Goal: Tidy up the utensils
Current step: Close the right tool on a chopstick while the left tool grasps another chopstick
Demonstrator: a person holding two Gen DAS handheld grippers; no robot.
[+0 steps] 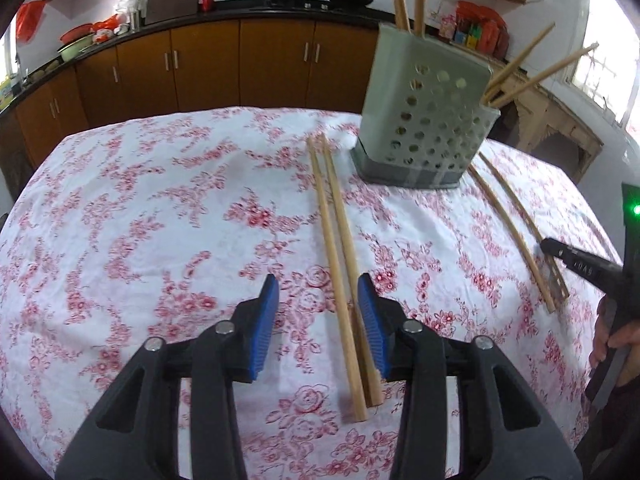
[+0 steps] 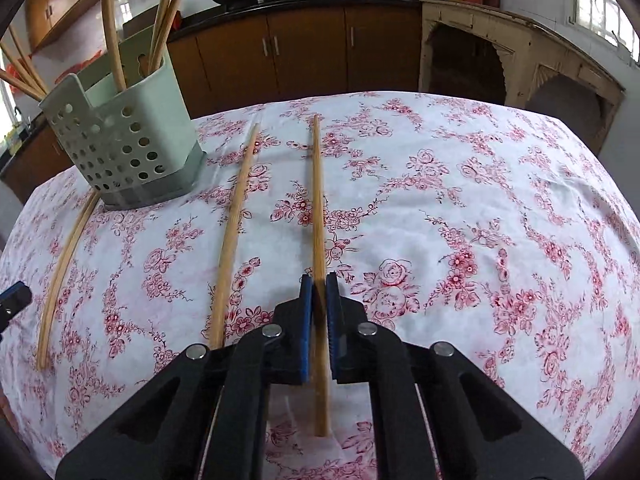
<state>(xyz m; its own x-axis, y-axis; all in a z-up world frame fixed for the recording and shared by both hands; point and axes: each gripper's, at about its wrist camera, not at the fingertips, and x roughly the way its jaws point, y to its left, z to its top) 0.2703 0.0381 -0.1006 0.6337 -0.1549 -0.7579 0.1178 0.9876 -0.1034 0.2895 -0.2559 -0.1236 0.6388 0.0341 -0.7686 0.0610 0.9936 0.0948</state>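
A pale green perforated utensil holder (image 1: 424, 128) (image 2: 124, 148) stands on the floral tablecloth with several chopsticks upright in it. In the left wrist view a pair of wooden chopsticks (image 1: 340, 264) lies between the blue pads of my open left gripper (image 1: 318, 292), near the right pad. My right gripper (image 2: 319, 286) is shut on one chopstick (image 2: 318, 200), which points away over the cloth. A second loose chopstick (image 2: 234, 232) lies just left of it. The right gripper (image 1: 556, 252) also shows in the left wrist view, at the ends of these two chopsticks (image 1: 516, 232).
The table is covered by a white cloth with red flowers (image 1: 160, 220) (image 2: 480, 220). The left pair of chopsticks (image 2: 64, 280) shows at the left in the right wrist view. Brown kitchen cabinets (image 1: 200, 68) and a counter with woks stand behind the table.
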